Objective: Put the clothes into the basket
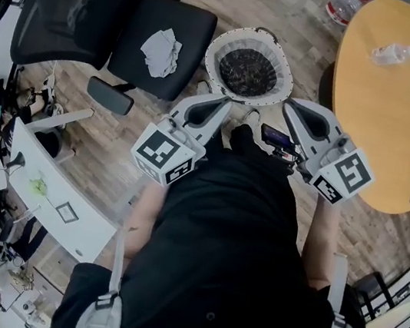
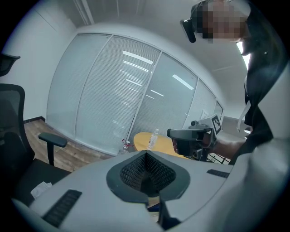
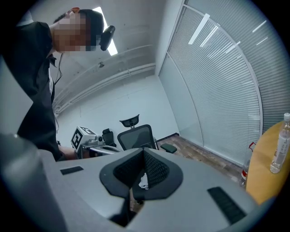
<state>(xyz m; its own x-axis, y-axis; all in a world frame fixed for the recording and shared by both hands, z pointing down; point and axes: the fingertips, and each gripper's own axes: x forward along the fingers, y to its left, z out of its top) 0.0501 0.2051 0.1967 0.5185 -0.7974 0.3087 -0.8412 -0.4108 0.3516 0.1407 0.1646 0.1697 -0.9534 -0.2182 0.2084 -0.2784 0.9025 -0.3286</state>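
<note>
While the left claw (image 1: 224, 102) and the right claw (image 1: 292, 106) are both squeezed shut with nothing in them, they sit side by side in front of the person's black top. The basket (image 1: 219, 45) stands on the wood floor just past their tips, at twelve o'clock, with dark clothes (image 1: 248, 71) inside. A grey cloth (image 1: 161, 52) lies on the seat of the black chair (image 1: 191, 23) at ten o'clock. A round yellow table (image 1: 387, 120) is at two o'clock, with a bottle (image 1: 393, 53) on it.
</note>
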